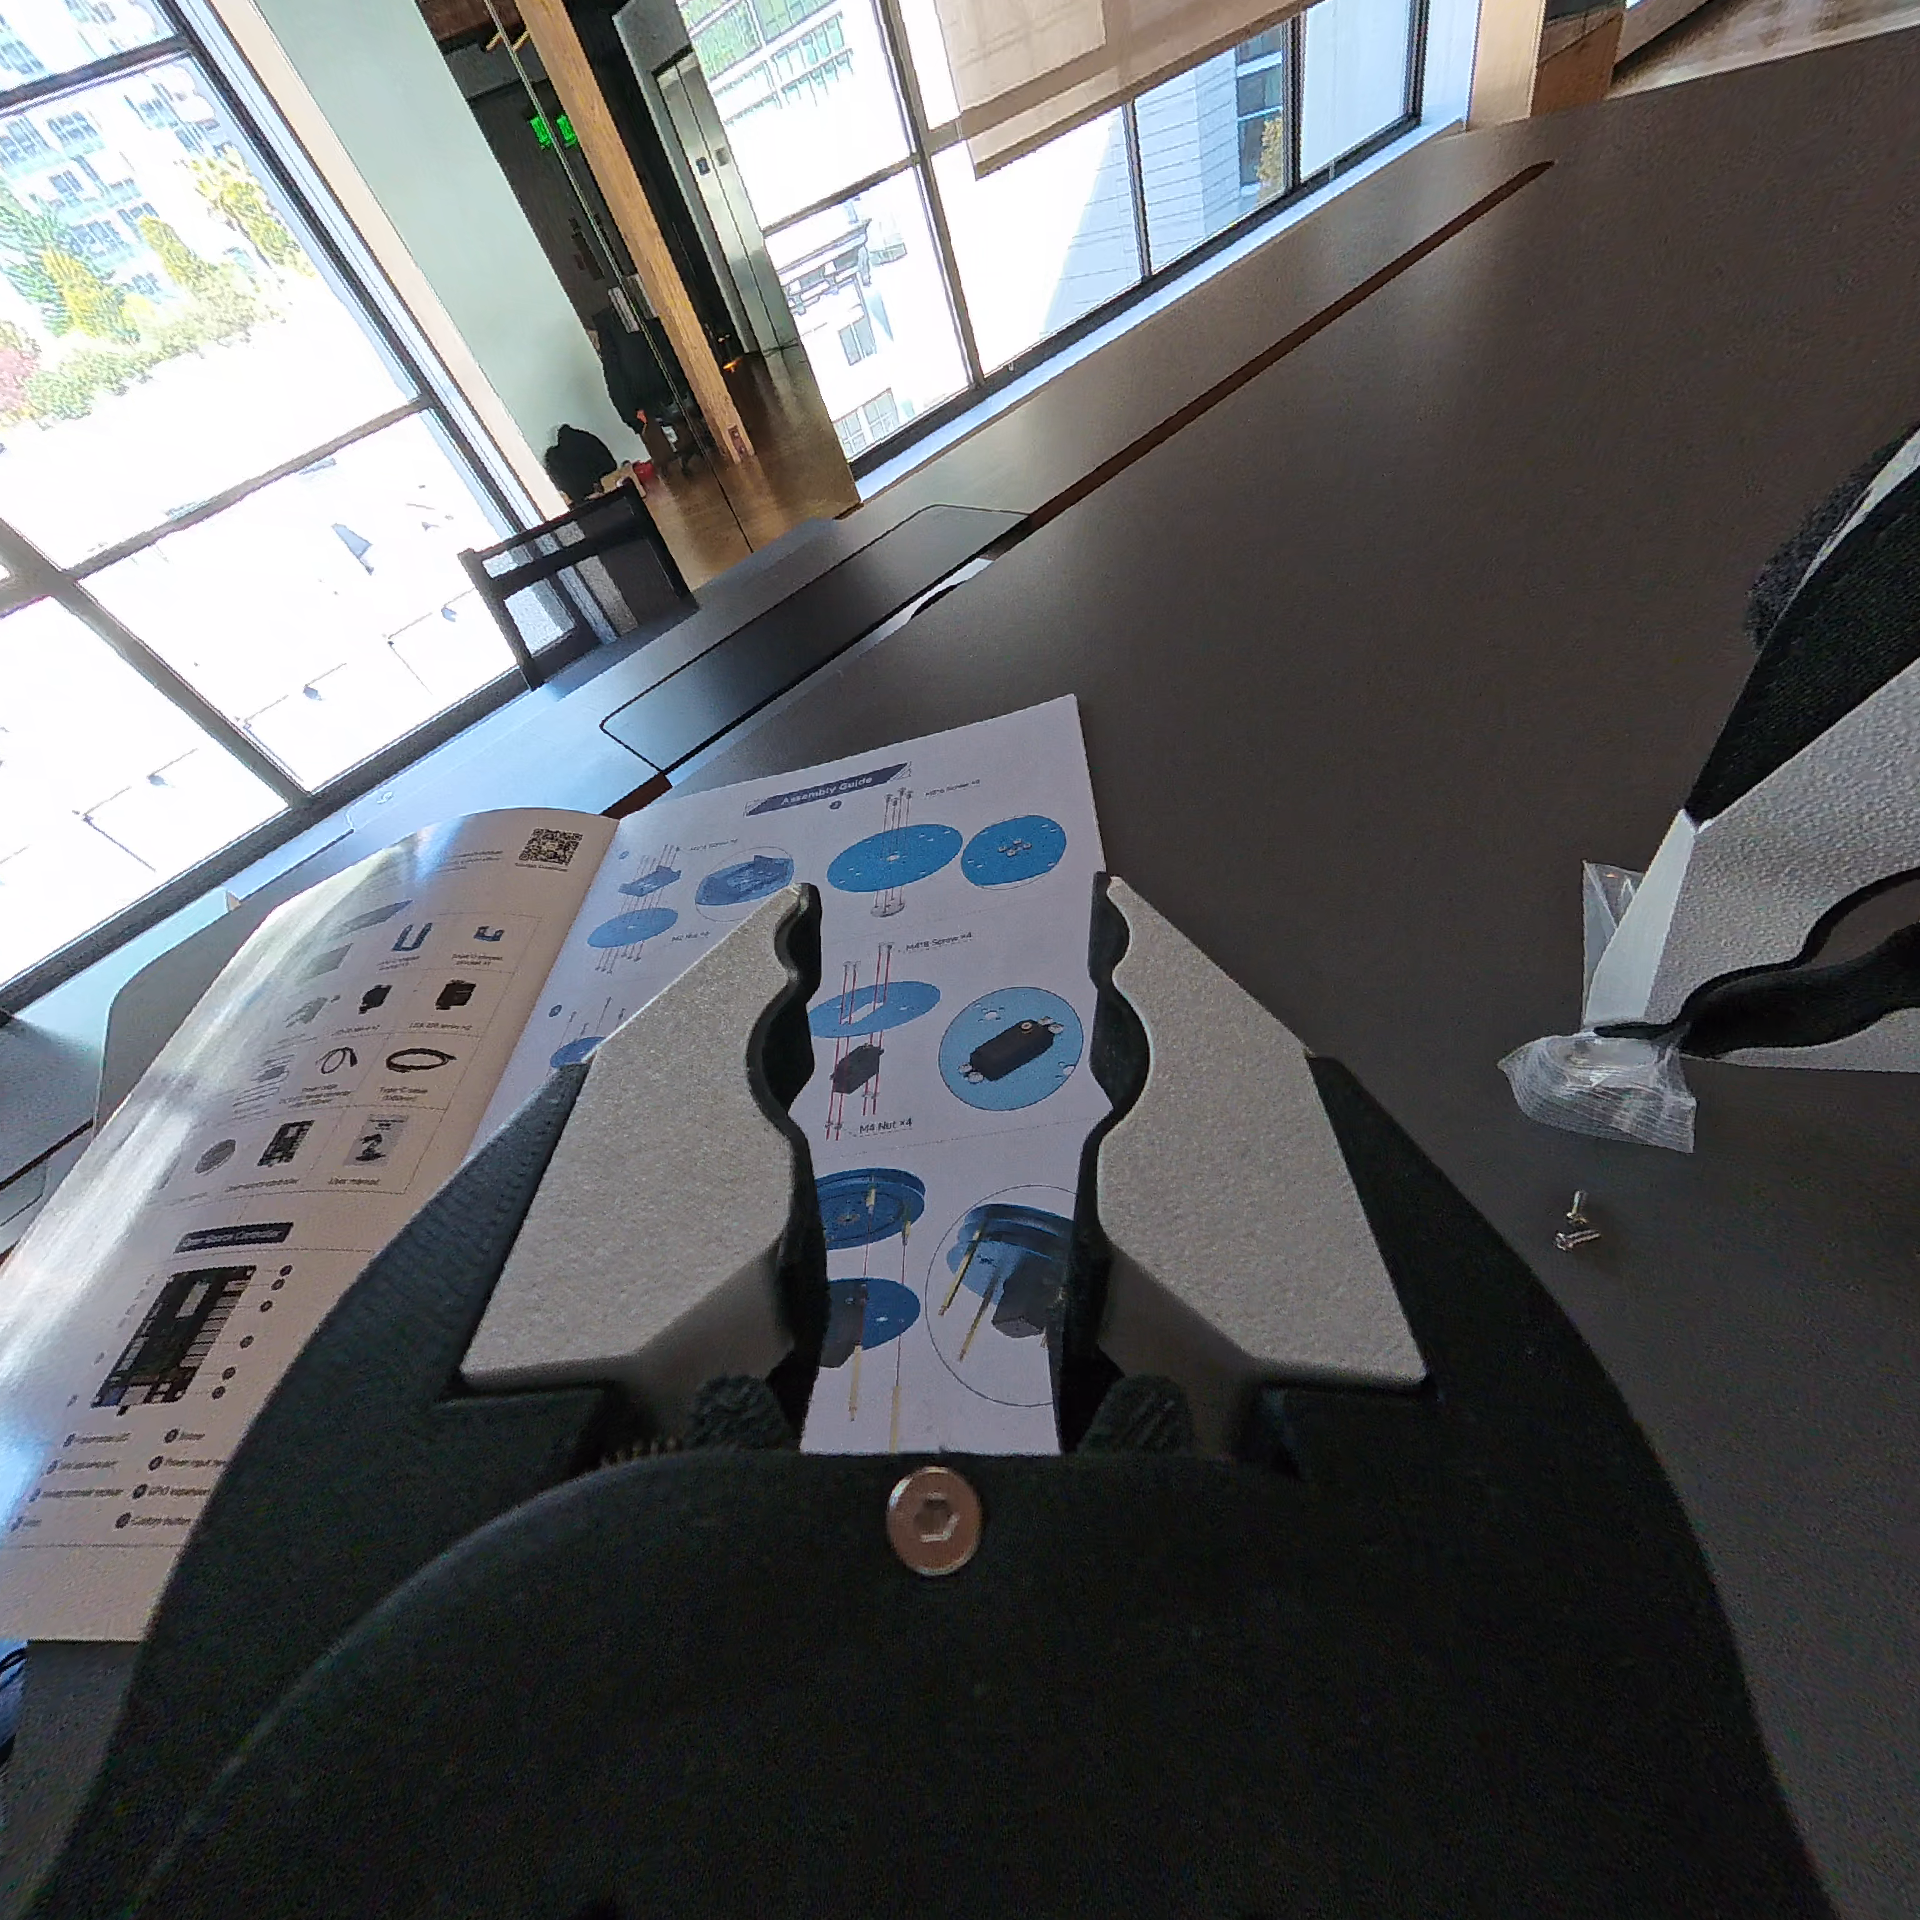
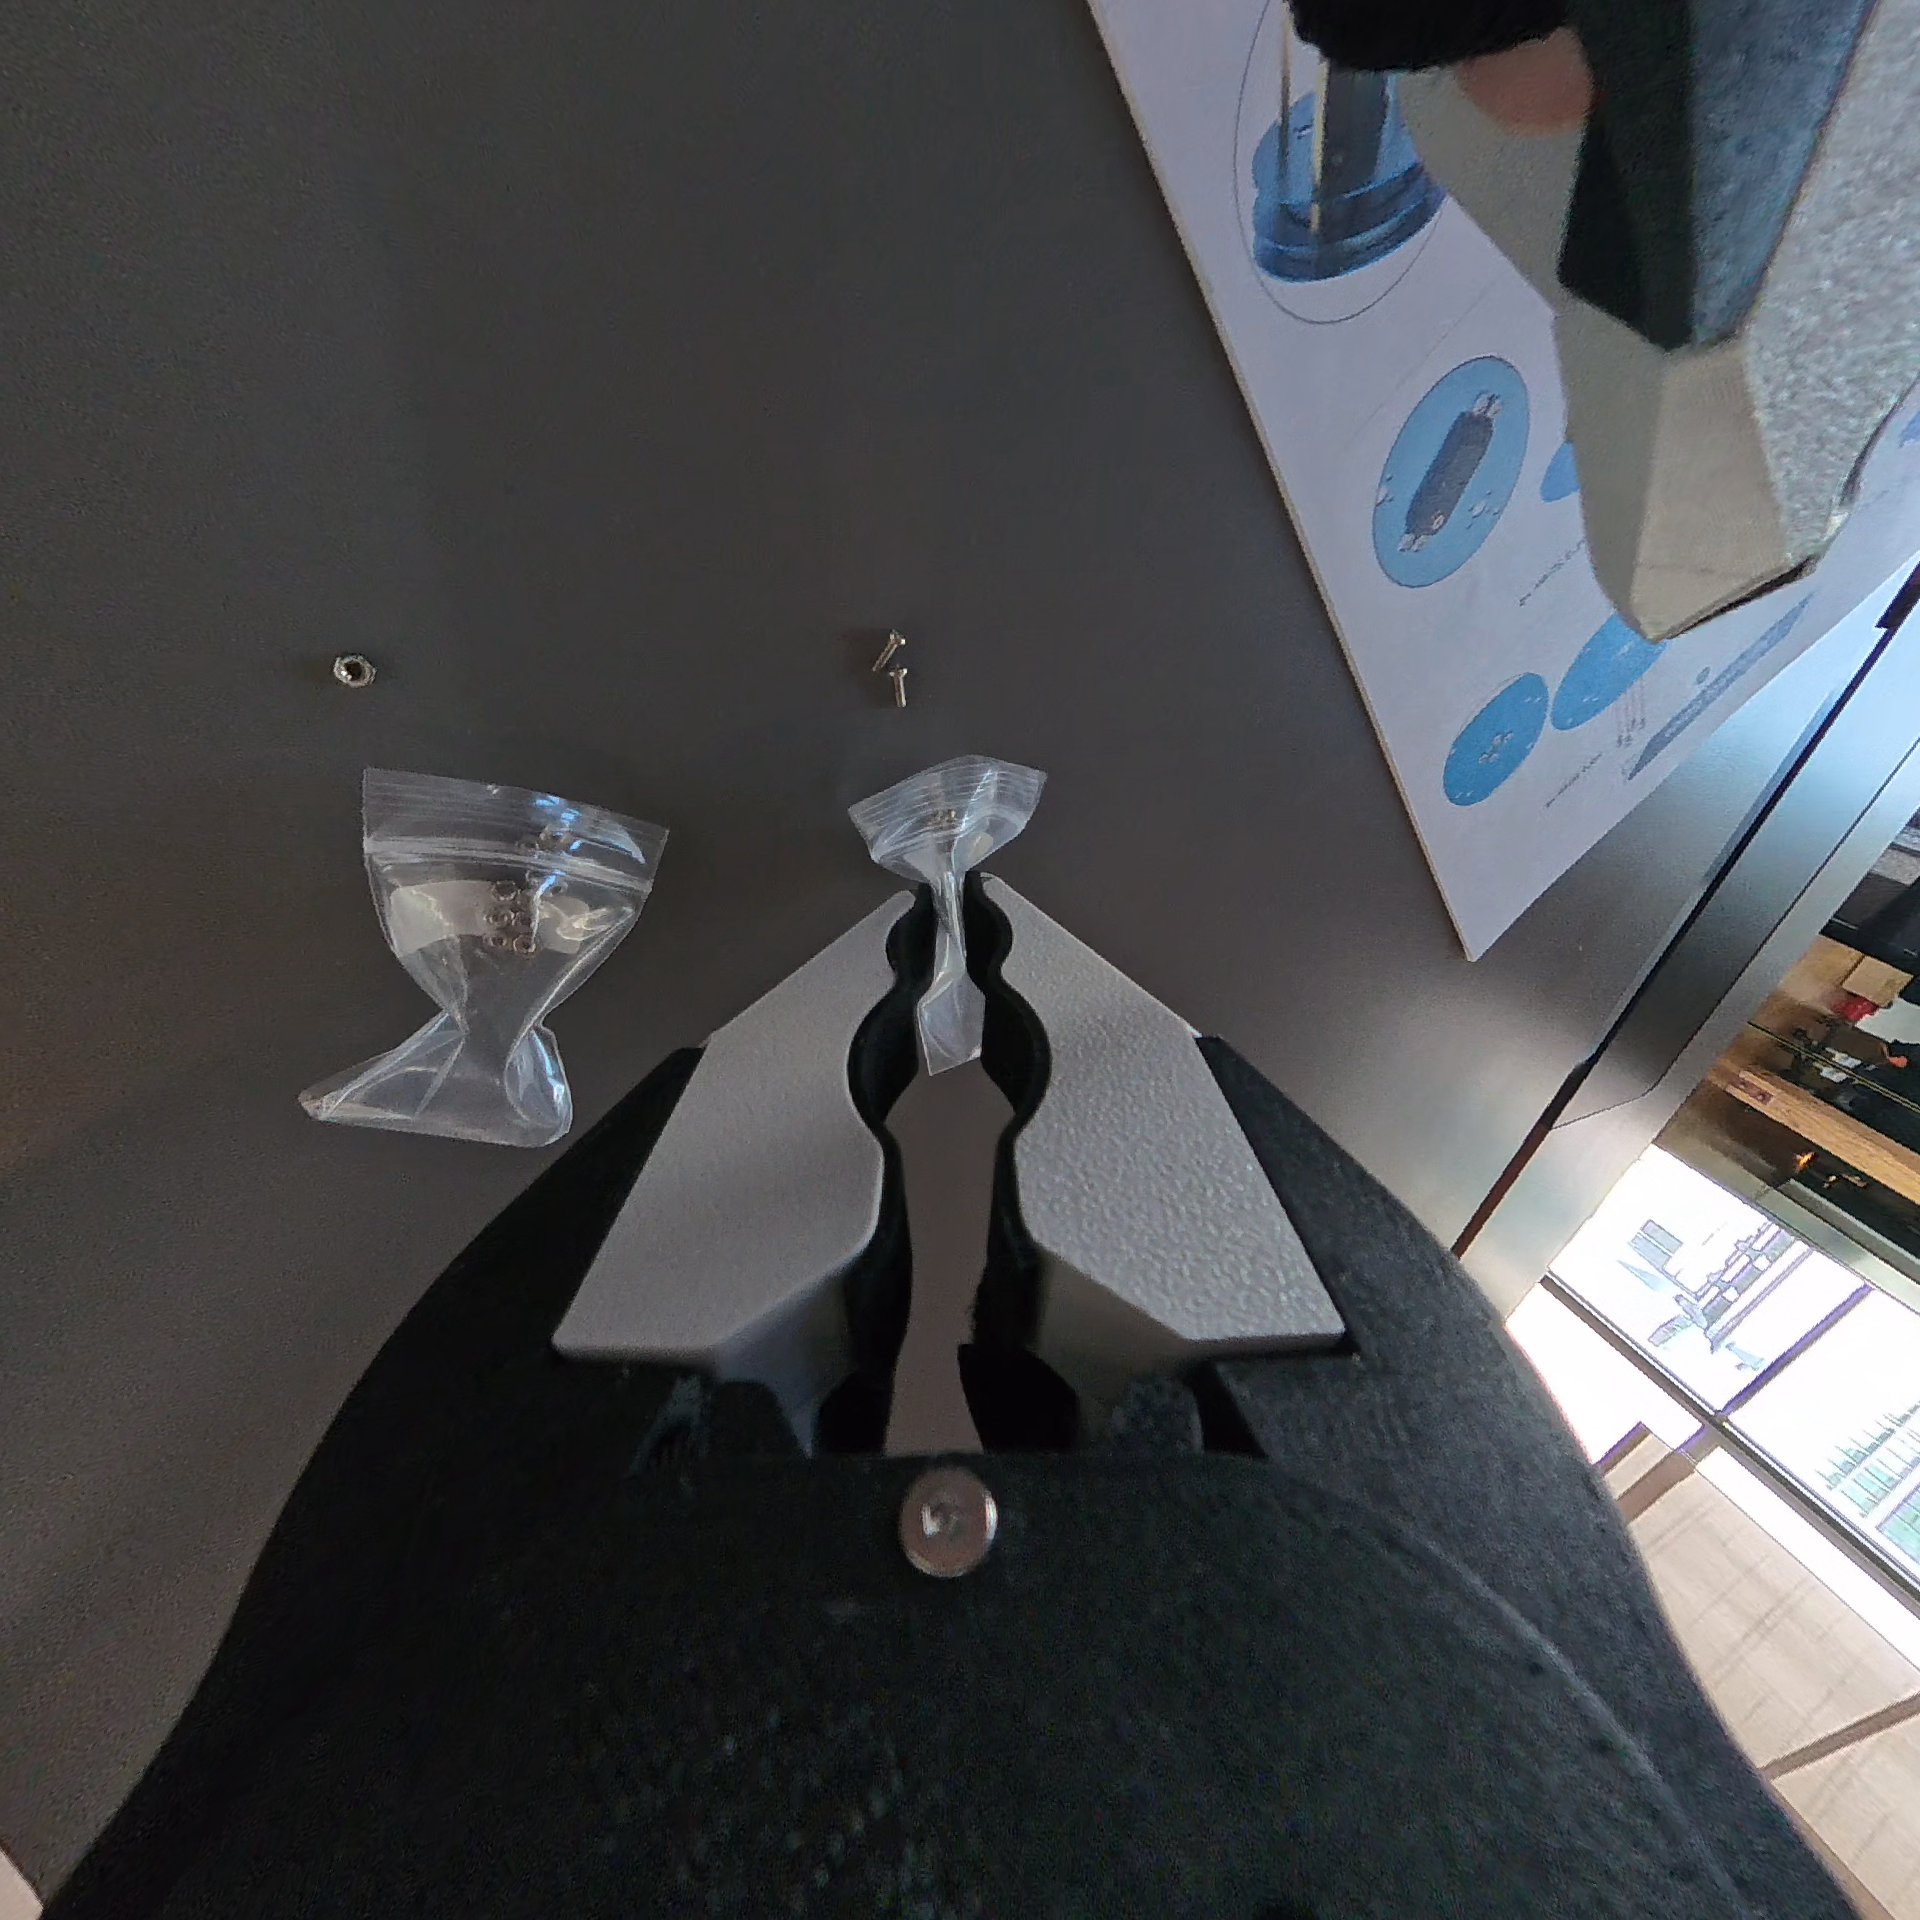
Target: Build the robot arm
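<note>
My right gripper (image 2: 948, 896) is shut on a small clear zip bag (image 2: 951, 821) with tiny screws inside, held just above the dark table (image 2: 623, 364). Two loose screws (image 2: 891, 667) lie just beyond the bag. A second, larger clear bag (image 2: 483, 925) holding several nuts lies to the left, with one loose nut (image 2: 352, 670) beyond it. My left gripper (image 1: 954, 899) is open and empty above an open assembly booklet (image 1: 914, 997). In the left wrist view the right gripper (image 1: 1766, 935) shows at the right with the small bag (image 1: 1605, 1091) and the screws (image 1: 1577, 1224).
The booklet also shows at the top right of the right wrist view (image 2: 1455, 582), with the left gripper's finger (image 2: 1714, 436) above it. The table edge (image 2: 1704, 935) runs along the right. Large windows (image 1: 208, 520) and a chair (image 1: 571, 582) stand beyond the table.
</note>
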### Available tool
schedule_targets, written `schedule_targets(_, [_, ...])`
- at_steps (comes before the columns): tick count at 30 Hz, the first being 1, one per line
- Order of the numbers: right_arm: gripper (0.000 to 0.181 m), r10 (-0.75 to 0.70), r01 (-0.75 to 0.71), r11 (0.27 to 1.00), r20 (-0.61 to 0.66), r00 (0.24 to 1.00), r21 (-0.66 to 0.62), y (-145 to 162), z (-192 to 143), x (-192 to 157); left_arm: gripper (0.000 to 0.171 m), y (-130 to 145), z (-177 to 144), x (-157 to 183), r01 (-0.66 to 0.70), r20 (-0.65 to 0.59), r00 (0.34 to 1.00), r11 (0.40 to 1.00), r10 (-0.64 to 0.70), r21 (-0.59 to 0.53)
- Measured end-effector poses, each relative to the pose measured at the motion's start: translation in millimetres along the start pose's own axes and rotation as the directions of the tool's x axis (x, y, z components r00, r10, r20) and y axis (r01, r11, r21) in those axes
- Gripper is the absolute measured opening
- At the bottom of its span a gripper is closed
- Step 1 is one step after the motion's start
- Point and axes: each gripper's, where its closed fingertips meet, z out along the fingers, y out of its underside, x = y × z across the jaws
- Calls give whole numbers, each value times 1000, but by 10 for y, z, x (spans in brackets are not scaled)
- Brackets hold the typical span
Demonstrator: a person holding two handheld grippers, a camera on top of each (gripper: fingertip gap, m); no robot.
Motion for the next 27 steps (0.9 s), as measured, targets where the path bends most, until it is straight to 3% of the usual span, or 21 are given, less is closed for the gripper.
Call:
schedule_targets(11, [4, 7, -7, 1000, -3, 1000, -2, 26, 6, 9, 53, -17, -11, 162, -43, -74, 996, 999, 42, -3])
schedule_targets(27, [4, 38, -38, 999, -8, 999, -17, 208, 7, 2, 53, 59, 32, 112, -12, -75, 997, 999, 9, -42])
